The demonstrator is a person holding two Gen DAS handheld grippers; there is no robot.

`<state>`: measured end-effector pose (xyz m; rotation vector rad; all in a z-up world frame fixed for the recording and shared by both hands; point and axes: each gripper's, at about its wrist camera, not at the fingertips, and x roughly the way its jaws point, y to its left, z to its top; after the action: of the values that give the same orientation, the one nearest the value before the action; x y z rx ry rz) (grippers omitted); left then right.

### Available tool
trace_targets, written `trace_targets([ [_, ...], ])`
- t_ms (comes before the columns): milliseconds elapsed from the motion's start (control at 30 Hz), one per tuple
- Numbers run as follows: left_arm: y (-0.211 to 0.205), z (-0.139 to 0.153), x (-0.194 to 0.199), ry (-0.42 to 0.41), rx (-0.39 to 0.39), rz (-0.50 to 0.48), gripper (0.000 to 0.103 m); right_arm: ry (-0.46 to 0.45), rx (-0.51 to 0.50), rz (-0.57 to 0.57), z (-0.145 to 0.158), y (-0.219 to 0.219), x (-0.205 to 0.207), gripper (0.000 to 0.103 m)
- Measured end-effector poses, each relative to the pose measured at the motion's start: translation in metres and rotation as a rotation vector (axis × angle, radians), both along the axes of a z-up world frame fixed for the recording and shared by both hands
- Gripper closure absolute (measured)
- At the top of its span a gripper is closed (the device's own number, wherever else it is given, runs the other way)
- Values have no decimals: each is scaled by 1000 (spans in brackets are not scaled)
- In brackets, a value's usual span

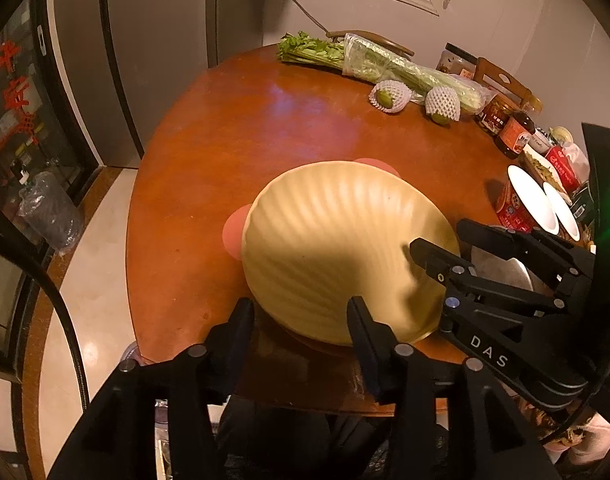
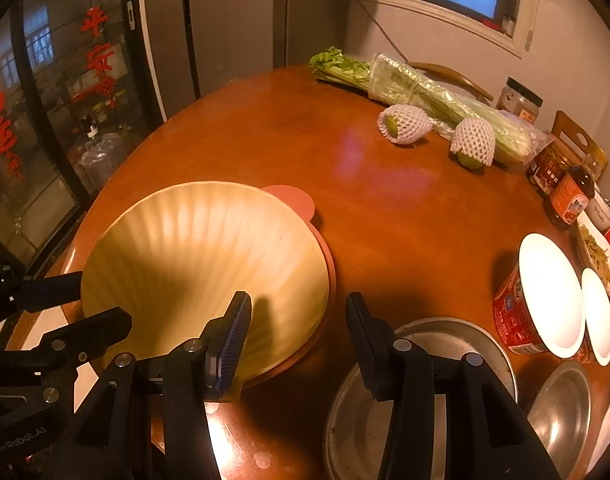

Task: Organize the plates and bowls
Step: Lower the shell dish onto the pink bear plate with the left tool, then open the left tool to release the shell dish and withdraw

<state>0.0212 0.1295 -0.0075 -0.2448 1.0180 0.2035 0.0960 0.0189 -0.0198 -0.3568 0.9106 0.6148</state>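
Observation:
A yellow ribbed, shell-shaped dish (image 1: 337,240) (image 2: 201,256) rests on a pink plate (image 1: 233,236) (image 2: 297,200) near the front edge of the round brown table (image 1: 233,128). My left gripper (image 1: 299,316) (image 2: 105,300) is open. Its fingers stand apart at the dish's near rim, one beside it and one over it. My right gripper (image 2: 299,308) (image 1: 437,238) is open too and straddles the dish's right rim. Its blue-padded finger (image 2: 235,332) is over the inside, and the other finger is outside. Neither gripper's pads press on the dish.
A steel plate (image 2: 433,344) and a steel bowl (image 2: 561,408) sit at the front right. Behind them are red noodle cups (image 2: 513,312) with white lids. Celery (image 2: 421,92), two net-wrapped fruits (image 2: 405,124), jars and sauce bottles (image 2: 569,200) line the far right. Glass doors stand to the left.

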Motion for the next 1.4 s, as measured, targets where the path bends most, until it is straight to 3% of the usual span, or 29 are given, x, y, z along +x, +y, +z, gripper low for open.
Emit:
trace_targets([
  [300, -6, 1, -5, -8, -25, -30, 40, 0, 7, -31, 1, -6, -1, 52],
  [1400, 9, 29, -11, -175, -56, -78, 35, -74, 57, -175, 35, -29, -22, 47],
])
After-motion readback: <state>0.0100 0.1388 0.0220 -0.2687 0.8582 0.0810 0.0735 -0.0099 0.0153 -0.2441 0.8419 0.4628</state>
